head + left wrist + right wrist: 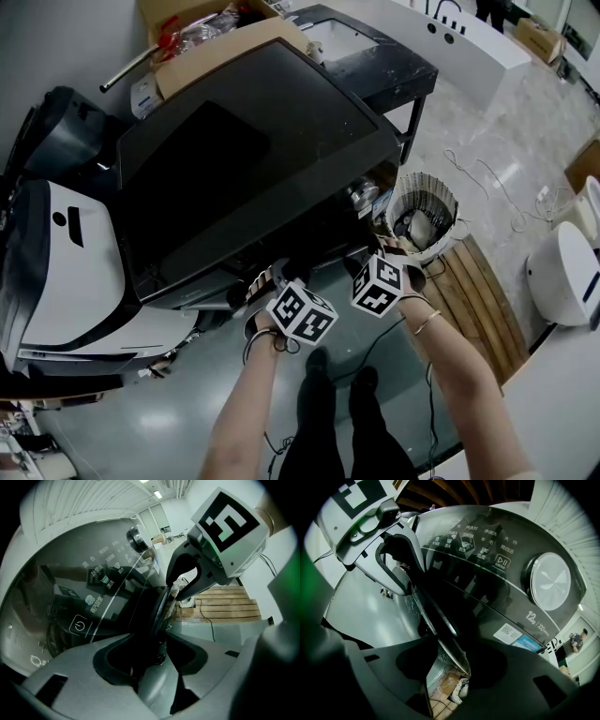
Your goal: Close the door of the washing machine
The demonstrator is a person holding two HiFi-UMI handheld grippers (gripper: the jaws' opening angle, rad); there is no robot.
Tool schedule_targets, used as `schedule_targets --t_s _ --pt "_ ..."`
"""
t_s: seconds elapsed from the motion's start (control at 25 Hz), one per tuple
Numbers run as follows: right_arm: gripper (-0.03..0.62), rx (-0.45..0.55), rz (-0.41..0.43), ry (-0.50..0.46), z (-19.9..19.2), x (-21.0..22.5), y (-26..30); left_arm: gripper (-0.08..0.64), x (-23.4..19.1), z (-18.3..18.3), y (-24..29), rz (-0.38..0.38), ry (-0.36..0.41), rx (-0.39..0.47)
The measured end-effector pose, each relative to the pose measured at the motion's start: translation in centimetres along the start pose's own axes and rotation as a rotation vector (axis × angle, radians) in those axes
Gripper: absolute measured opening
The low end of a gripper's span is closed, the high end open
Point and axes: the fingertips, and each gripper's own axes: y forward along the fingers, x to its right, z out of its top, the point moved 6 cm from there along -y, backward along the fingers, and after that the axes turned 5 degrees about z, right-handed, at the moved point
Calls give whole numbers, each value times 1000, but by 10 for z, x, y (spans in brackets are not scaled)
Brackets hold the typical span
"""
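Note:
I look down on the dark washing machine (253,159). Both grippers are at its front, side by side. The left gripper (267,283) and the right gripper (364,260) reach in under the front edge, where the door is lost in shadow. In the left gripper view the door's dark rim (157,611) runs between my left gripper's (157,654) jaws; whether the pads touch it is hidden. In the right gripper view the rim (440,620) passes between my right gripper's (450,667) wide jaws, with floor showing beside it. Above the door sit the control panel (103,581) and the dial (551,581).
A woven basket (422,211) stands right of the machine on a slatted wooden platform (478,300). A white and black appliance (66,272) is close on the left. Cardboard boxes (216,37) lie behind. A white rounded unit (562,272) is at far right. The person's feet are on the grey floor (187,412).

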Motion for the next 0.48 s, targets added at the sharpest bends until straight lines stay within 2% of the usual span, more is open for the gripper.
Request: schedule_targets --t_s 0.48 --pt "196 0 -10 -7 -1 -1 0 230 0 0 0 -1 4 -2"
